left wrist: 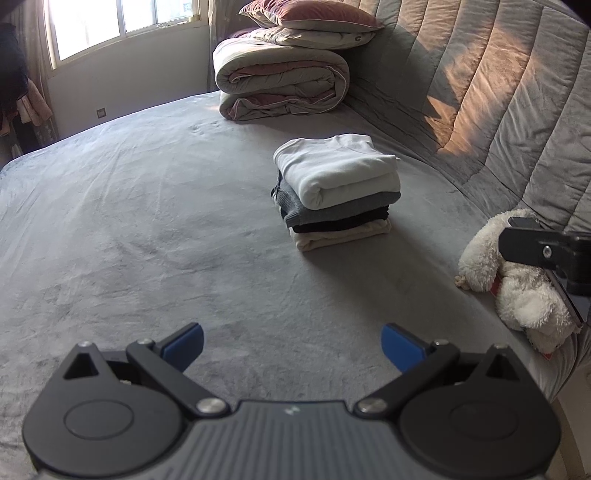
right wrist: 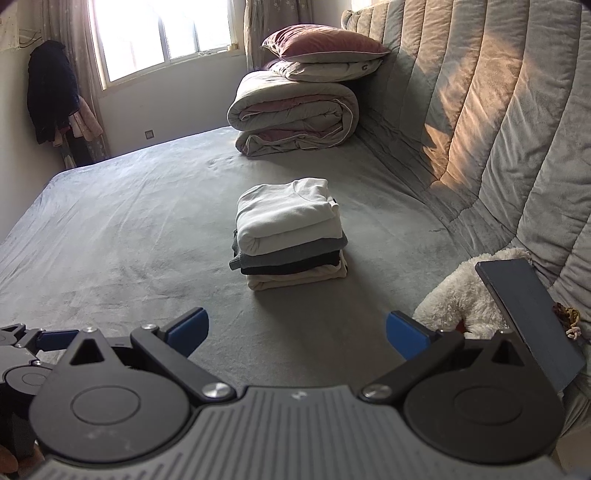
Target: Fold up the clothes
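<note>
You held both the left hand-held gripper (left wrist: 291, 341) and the right hand-held gripper (right wrist: 297, 328) spread wide and empty above the grey bed (left wrist: 129, 221), while the stack of folded clothes (left wrist: 338, 192), white on top, sat ahead of them, nearer you than the rolled duvet (left wrist: 280, 85).

Blown-out window (right wrist: 162, 33) backlight; warm sun patch on headboard (right wrist: 461, 122); fisheye bending, dark corners.
</note>
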The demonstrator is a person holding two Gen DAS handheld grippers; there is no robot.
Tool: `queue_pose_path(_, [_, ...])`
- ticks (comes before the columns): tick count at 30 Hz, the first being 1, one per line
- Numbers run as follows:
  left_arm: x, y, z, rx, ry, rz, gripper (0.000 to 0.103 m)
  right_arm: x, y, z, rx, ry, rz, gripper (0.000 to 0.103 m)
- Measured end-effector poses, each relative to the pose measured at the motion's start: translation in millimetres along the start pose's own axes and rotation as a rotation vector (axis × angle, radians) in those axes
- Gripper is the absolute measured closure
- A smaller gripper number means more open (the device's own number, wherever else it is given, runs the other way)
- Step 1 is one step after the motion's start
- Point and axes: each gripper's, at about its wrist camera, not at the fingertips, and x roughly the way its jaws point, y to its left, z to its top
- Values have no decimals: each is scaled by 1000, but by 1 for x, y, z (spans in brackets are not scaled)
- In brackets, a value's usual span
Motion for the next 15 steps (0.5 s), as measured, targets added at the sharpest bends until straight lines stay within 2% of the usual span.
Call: queue_pose_path(15, [0, 9, -20, -6, 4, -11, 1, 5, 8, -18, -10, 7, 6, 0])
